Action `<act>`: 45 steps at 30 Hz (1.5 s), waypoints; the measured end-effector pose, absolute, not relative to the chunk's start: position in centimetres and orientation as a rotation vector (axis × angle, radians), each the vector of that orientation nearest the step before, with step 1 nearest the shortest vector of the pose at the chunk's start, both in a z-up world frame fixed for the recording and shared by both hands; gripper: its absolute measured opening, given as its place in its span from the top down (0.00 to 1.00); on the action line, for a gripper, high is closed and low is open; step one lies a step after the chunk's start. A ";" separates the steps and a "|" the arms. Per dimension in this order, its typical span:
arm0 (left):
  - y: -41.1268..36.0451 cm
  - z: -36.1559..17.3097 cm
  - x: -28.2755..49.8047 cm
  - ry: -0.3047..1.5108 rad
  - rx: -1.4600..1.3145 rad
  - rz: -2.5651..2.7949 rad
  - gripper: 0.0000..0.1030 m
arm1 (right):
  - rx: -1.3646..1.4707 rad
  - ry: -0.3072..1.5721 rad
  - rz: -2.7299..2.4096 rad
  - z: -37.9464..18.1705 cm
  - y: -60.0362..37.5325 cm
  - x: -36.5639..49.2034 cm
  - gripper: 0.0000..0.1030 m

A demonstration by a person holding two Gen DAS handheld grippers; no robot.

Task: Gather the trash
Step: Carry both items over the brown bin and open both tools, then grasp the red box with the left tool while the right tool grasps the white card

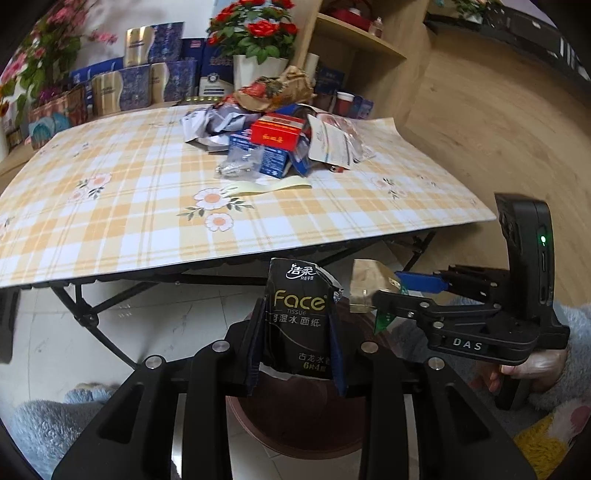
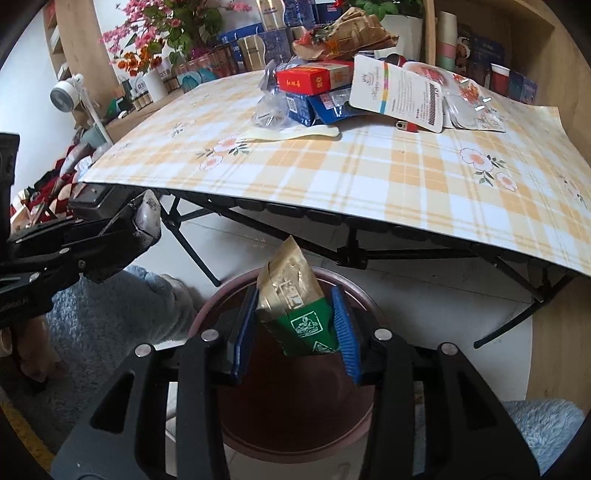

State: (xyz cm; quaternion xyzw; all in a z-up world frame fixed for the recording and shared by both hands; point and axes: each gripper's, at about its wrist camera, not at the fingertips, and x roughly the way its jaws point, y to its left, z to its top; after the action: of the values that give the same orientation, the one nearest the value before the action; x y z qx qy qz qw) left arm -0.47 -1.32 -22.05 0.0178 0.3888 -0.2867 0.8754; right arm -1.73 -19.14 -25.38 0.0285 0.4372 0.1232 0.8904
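We hold both grippers over the brown bin (image 2: 295,424) below the table edge (image 2: 369,206). Our left gripper (image 1: 299,332) pinches a black tissue pack (image 1: 299,314); our right gripper (image 2: 295,325) has a gold-and-green packet (image 2: 291,306) between its blue pads, jaws partly open. More trash (image 1: 273,140) sits heaped on the table's far side.

Folding table (image 1: 110,206) with yellow plaid floral cloth on white tiled floor (image 1: 110,332). Wooden shelving (image 1: 354,40) behind; potted red roses (image 1: 255,33), stacked blue boxes (image 1: 166,74).
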 end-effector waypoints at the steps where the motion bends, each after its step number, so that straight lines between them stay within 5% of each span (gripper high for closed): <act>1: -1.5 -22.1 -0.5 0.812 0.044 -0.602 0.70 | 0.053 0.909 0.252 -25.4 -19.0 -1.7 0.57; 12: -0.4 -22.5 0.3 0.844 -0.027 -0.552 0.68 | 0.016 0.813 0.159 -23.7 -19.5 -2.3 0.05; 29: -1.8 -23.2 0.2 0.875 0.026 -0.598 0.61 | 0.155 0.746 -0.013 -23.0 -23.7 -2.3 0.06; 45: -0.8 -23.4 0.8 0.881 0.019 -0.456 0.13 | 0.182 0.752 -0.084 -23.2 -24.6 -2.2 0.06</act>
State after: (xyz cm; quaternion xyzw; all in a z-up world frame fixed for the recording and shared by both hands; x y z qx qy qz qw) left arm 0.81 -0.78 -23.36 0.0092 0.4226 -0.2190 0.8794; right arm -2.17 -24.64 -23.15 0.0887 0.3668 -0.0410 0.9252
